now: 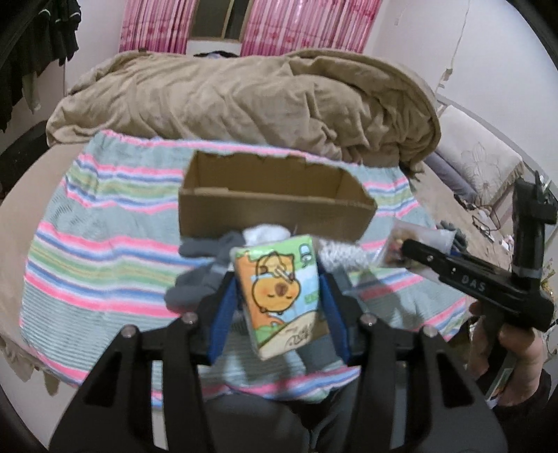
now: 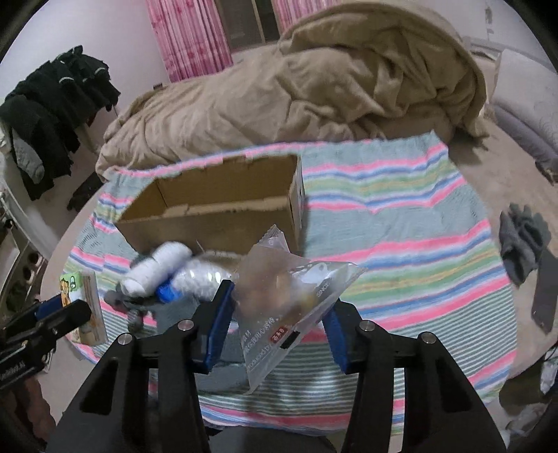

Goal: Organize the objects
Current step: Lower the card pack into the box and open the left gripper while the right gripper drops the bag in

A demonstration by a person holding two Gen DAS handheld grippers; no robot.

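Note:
My left gripper (image 1: 279, 278) is shut on a tissue pack (image 1: 280, 296) printed with an orange cartoon animal and holds it above the striped towel (image 1: 87, 244), in front of the open cardboard box (image 1: 272, 209). The pack also shows in the right wrist view (image 2: 85, 306). My right gripper (image 2: 279, 296) is shut on a clear snack bag (image 2: 282, 306) and holds it up in front of the box (image 2: 216, 209). Grey and white socks (image 1: 209, 265) lie between the grippers and the box; in the right wrist view a white rolled sock (image 2: 160, 268) is blurred.
A rumpled tan blanket (image 1: 244, 97) is piled behind the box. A dark grey cloth (image 2: 523, 244) lies at the towel's right edge. Dark clothes (image 2: 52, 115) hang at far left. Pink curtains (image 1: 157, 28) line the back wall.

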